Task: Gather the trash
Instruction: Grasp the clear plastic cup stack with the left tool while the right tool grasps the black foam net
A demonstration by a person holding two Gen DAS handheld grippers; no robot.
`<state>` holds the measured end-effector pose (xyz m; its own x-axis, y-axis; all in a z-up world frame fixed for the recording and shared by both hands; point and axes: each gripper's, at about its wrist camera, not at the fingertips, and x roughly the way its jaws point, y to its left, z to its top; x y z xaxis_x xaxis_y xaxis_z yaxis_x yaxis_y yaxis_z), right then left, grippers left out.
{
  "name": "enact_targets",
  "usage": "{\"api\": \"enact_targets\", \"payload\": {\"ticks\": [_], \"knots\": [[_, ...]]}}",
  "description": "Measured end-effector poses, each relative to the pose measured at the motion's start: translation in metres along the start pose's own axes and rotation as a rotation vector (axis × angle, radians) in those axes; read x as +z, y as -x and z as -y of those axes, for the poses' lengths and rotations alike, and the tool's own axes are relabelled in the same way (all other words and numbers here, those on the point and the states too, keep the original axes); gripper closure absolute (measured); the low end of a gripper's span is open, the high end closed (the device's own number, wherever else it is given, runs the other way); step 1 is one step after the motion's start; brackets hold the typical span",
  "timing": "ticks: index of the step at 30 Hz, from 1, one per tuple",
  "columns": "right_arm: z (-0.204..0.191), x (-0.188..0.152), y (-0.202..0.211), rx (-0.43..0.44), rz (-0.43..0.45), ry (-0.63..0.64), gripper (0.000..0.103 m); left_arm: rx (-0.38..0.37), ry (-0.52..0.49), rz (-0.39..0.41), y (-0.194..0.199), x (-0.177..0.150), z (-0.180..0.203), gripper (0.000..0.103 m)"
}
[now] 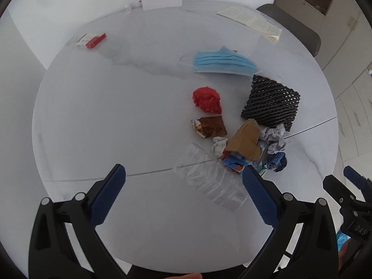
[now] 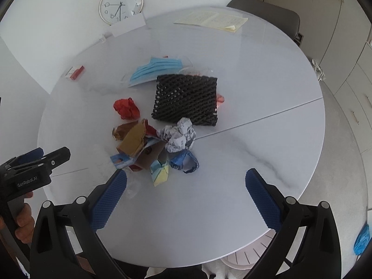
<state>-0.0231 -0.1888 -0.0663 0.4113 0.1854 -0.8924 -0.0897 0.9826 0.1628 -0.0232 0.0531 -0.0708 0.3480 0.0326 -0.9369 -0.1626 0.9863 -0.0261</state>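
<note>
- Left wrist view: left tool [image 1: 183, 171] spread, empty, above the tabletop [image 1: 104, 121]. Clear wrapper [image 1: 209, 181] between its tips, nearer than the mesh [image 1: 270, 103]; likely light and slippery, so pinch a crease.
- Right wrist view: right tool [image 2: 186, 176] spread, empty. Paper ball [image 2: 179, 136] touches the mesh [image 2: 186, 98] near edge; probably soft, so squeeze across its middle.

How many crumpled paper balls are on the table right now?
2 clear ones: a red paper ball left of the black foam net, and a white printed paper ball just in front of that net. More may be buried in the wrapper pile.
</note>
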Motion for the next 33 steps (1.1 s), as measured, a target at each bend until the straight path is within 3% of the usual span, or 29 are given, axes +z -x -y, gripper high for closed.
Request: {"api": "enact_targets", "payload": {"ticks": [7, 12, 16, 17, 18, 20, 27, 33], "knots": [[0.019, -0.012, -0.016, 0.041, -0.051, -0.014, 0.002, 0.001, 0.258, -0.162, -0.066, -0.020, -0.006, 0.010], [0.033, -0.012, -0.017, 0.049, -0.057, -0.001, 0.002, -0.042, 0.430, -0.155, -0.087, -0.026, -0.003, 0.012], [0.040, -0.010, -0.018, 0.055, -0.059, 0.002, 0.002, -0.069, 0.480, -0.129, -0.099, -0.026, 0.002, 0.014], [0.041, -0.009, -0.018, 0.057, -0.060, 0.003, 0.002, -0.078, 0.488, -0.132, -0.100, -0.026, 0.005, 0.020], [0.042, -0.009, -0.018, 0.059, -0.058, 0.003, 0.002, -0.087, 0.492, -0.144, -0.104, -0.026, 0.006, 0.030], [0.043, -0.006, -0.018, 0.059, -0.051, 0.003, 0.002, -0.121, 0.492, -0.157, -0.108, -0.028, 0.007, 0.035], [0.041, 0.008, -0.026, 0.071, -0.034, 0.002, 0.002, -0.139, 0.371, -0.117, -0.102, -0.029, 0.005, 0.038], [0.029, 0.053, -0.052, 0.083, 0.027, 0.081, 0.002, -0.141, 0.214, -0.031, -0.072, -0.013, -0.010, 0.038]]}}
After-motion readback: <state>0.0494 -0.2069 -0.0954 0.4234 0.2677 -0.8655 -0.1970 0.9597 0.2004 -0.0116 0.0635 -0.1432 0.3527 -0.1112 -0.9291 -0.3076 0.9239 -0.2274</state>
